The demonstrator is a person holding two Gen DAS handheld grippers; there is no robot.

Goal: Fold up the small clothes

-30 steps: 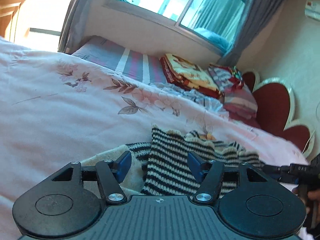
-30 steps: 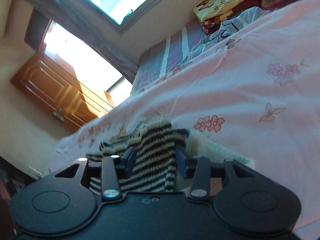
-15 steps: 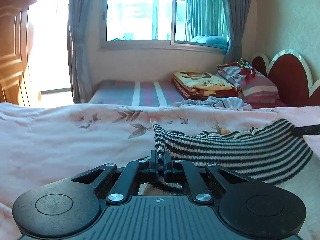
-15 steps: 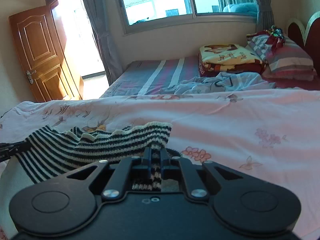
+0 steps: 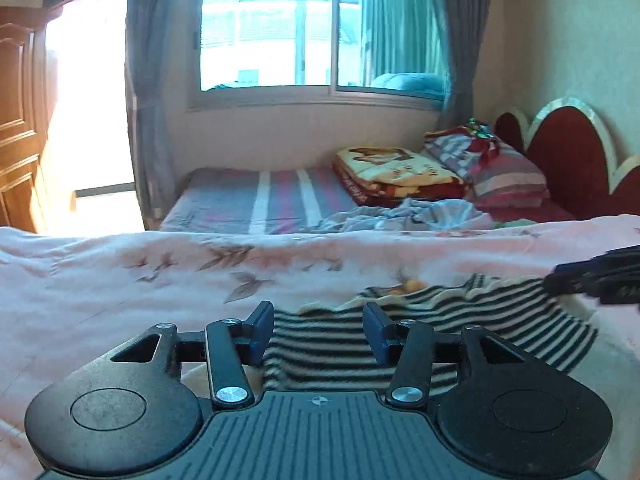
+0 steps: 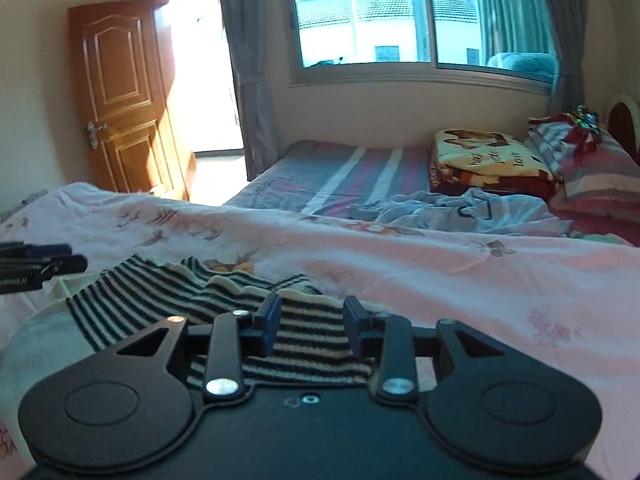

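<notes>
Left wrist view is showing the striped knit (image 5: 420, 332) lying on the pink quilt (image 5: 120, 280), spreading between the left gripper (image 5: 319, 330) and right gripper (image 6: 310, 326). It is looking soft, light and floppy, likely sagging unless taken by its edges or corners. Both grippers' jaws are opening, pads standing clear of the knit beneath them. Half a second earlier, both were pinching the fabric and stretching it taut; now it is lying slack.
</notes>
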